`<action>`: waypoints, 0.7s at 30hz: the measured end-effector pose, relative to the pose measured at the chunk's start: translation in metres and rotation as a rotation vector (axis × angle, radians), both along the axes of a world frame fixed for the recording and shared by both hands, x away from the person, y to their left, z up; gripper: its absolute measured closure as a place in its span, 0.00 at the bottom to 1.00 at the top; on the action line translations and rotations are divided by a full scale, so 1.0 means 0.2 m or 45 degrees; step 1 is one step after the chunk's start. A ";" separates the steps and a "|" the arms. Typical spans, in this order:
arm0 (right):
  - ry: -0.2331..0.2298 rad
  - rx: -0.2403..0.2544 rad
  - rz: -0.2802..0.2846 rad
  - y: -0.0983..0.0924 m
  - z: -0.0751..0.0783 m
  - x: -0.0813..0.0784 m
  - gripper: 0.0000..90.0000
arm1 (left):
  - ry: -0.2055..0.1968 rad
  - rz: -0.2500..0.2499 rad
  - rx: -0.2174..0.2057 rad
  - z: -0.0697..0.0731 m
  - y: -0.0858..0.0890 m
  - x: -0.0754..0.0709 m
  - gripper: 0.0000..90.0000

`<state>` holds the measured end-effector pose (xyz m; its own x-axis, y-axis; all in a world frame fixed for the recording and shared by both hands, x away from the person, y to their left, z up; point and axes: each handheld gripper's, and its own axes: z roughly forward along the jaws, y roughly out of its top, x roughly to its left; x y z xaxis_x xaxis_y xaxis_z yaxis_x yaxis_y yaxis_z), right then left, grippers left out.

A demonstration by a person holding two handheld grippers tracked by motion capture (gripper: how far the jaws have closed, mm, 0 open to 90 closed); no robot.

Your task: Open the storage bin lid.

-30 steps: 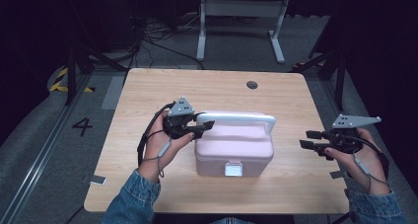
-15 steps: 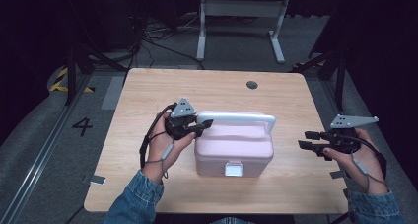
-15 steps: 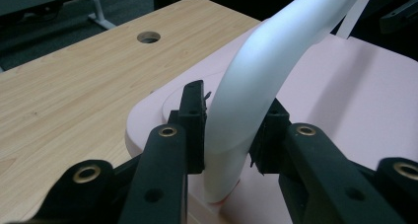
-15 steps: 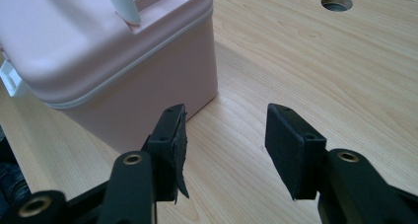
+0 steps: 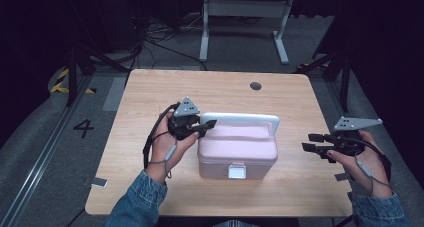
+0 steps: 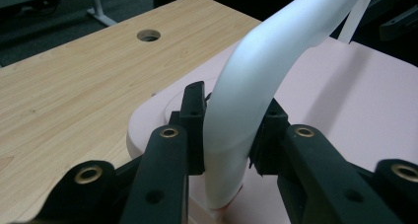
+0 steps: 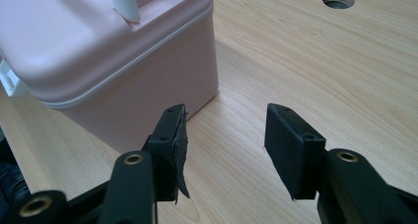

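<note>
A pink box point(image 5: 235, 152) with a white carry handle point(image 5: 240, 118) and a white front latch point(image 5: 237, 172) stands in the middle of the wooden table point(image 5: 145, 97). My left gripper point(image 5: 210, 123) is at the handle's left end. In the left gripper view its jaws point(image 6: 229, 130) press on both sides of the handle point(image 6: 261, 71), just above the pink lid point(image 6: 345, 100). My right gripper point(image 5: 306, 141) hovers to the right of the box, apart from it. Its pads point(image 7: 226, 135) stand wide open over bare wood, with the box corner point(image 7: 98, 46) ahead on the left.
A round cable hole point(image 5: 255, 85) sits in the table's far side. A white desk frame point(image 5: 245, 9) and cables stand on the dark floor beyond. Bare wood lies left of the box and between the box and the right gripper.
The left gripper's jaws look to have closed in on the handle's left end. Both hands and the box have kept their places.
</note>
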<state>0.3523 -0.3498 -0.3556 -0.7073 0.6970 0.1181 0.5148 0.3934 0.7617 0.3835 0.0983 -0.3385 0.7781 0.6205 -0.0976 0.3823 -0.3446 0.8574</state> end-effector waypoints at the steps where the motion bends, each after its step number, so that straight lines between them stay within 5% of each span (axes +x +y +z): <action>1: -0.003 -0.006 0.002 0.00 0.00 -0.01 0.57 | 0.003 -0.002 0.005 0.01 0.00 0.01 0.82; 6: -0.015 -0.001 0.000 0.00 0.01 -0.02 0.57 | 0.001 -0.003 0.003 0.02 -0.01 0.02 0.82; 21: -0.022 0.091 0.054 0.04 0.05 -0.06 0.60 | 0.101 -0.024 -0.047 0.09 0.00 0.10 0.82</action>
